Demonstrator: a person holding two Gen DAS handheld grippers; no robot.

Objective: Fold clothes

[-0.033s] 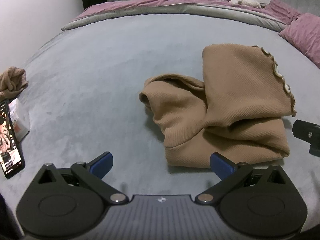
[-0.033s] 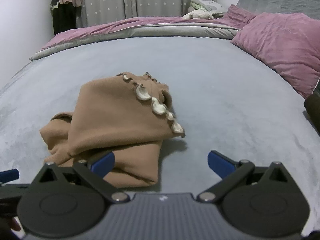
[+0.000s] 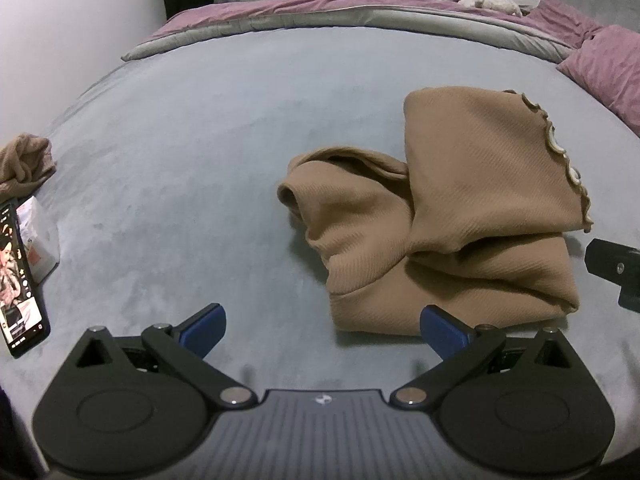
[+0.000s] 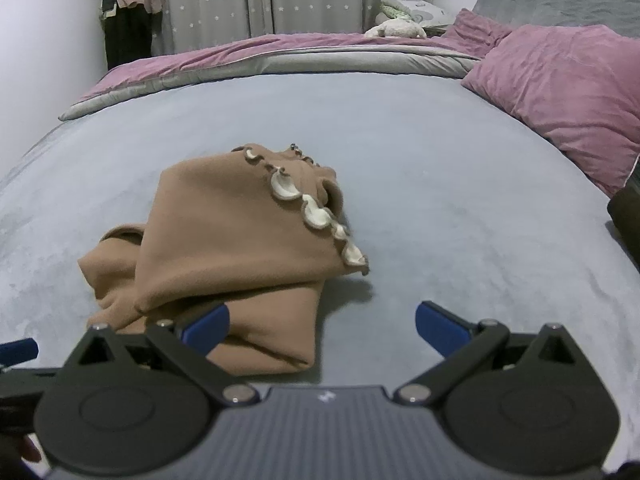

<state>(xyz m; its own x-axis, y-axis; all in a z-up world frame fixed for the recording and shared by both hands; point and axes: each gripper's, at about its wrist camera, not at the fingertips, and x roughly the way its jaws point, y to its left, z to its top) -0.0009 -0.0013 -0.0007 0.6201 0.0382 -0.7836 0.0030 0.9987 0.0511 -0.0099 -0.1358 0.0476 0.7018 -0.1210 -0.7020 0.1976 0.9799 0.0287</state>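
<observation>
Both tools hover spread and empty over the grey bed (image 3: 200,140): left tool (image 3: 322,326); right tool (image 4: 322,326). One folded tan garment (image 3: 460,216) lies at the left tool's one o'clock; a phone (image 3: 20,280) rests at nine o'clock

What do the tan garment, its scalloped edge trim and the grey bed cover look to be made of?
Tan garment: soft matte knit, likely ribbed jersey or fleece; fine diagonal ribs show and the folds are thick.
Scalloped trim: cream ruffled fabric with a darker edge, possibly lettuce hemming; the material is unclear.
Grey bed cover: short-pile plush or velvet; patchy nap shading shows.
</observation>
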